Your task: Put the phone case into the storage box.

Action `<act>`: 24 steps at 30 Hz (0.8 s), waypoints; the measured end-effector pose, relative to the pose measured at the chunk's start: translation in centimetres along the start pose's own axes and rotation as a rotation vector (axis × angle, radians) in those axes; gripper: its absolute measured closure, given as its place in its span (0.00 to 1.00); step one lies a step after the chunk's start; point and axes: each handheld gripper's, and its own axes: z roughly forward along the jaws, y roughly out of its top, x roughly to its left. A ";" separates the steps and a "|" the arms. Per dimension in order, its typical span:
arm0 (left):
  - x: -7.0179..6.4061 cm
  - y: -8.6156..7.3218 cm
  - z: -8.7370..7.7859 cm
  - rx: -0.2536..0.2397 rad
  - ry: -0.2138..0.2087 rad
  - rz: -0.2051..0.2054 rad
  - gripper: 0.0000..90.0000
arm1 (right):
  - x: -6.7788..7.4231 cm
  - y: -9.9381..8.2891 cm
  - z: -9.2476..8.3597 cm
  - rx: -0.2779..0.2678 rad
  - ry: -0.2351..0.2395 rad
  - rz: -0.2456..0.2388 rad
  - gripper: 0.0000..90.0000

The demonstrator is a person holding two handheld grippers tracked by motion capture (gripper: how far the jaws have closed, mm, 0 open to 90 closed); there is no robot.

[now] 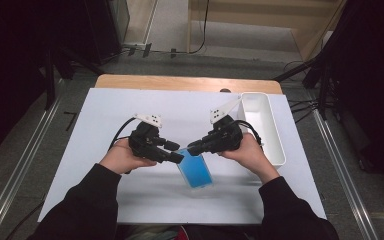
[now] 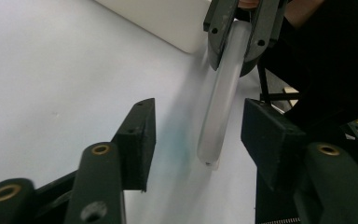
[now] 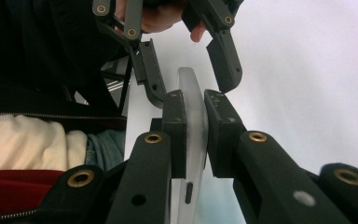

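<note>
High view is giving us the flat face of the thing in play: a blue translucent case (image 1: 195, 170) sitting just below the centre of the frame over the white table sheet (image 1: 105, 150), its upper edge meeting the tips of both claws. Left gripper view is offering what that one cannot, the case (image 2: 221, 93) edge-on, a thin frosted slab slanting down from the upper middle, with a faint blue tint falling on the sheet beside it. Right gripper view is showing the same edge (image 3: 191, 116) rising up the centre of the frame, and a small dark slot low on it.

Over to the containers: a white bin (image 1: 262, 125) is lying at the right of the high view, just past the right hand (image 1: 247, 152), and its inside is looking bare. Its pale wall (image 2: 168, 23) is also running across the top of the left gripper view.

Now the claws. The right gripper (image 3: 195, 105) is clamping the case, both pads pressing flat on its two faces. The left gripper (image 2: 198, 135) is standing apart, about half way, with the lower end of the case between its jaws and a clear gap on each side; neither pad is touching it.
</note>
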 end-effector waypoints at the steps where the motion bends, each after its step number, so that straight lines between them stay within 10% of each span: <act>1: 0.0 0.0 0.0 0.000 -0.003 -0.002 0.54 | 0.0 0.0 0.1 0.002 0.006 0.006 0.86; 24: -0.4 0.2 0.1 0.038 -0.047 0.034 0.87 | -0.3 0.3 0.3 -0.006 0.046 0.047 0.86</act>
